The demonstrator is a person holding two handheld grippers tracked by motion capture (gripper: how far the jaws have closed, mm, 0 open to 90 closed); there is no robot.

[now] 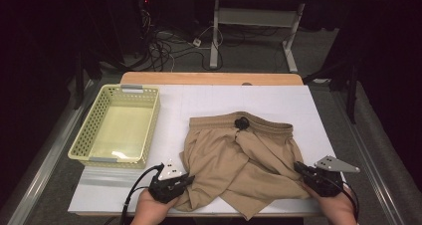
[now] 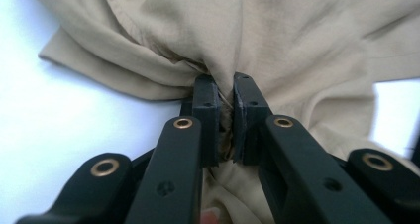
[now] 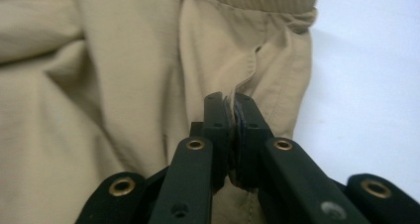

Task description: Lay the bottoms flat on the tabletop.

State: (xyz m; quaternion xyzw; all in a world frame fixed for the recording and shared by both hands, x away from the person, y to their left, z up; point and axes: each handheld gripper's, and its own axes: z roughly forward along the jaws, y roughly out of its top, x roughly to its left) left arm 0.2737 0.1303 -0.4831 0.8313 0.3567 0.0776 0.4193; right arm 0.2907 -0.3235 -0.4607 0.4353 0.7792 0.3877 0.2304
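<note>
Shorts (image 1: 244, 158): tan, crumpled mid-table on white sheet (image 1: 298, 100) | my left gripper (image 1: 187, 178) pinches their near-left hem | my right gripper (image 1: 298, 166) clamps their near-right edge | yellow basket (image 1: 84, 135) well apart, far left

Tan shorts (image 1: 244, 155) are seen rumpled on the white worktop (image 1: 199, 105). The left gripper (image 1: 185, 181) and right gripper (image 1: 298, 167) are set against the fabric's near corners. A yellow basket (image 1: 89, 130) is placed far left.
</note>
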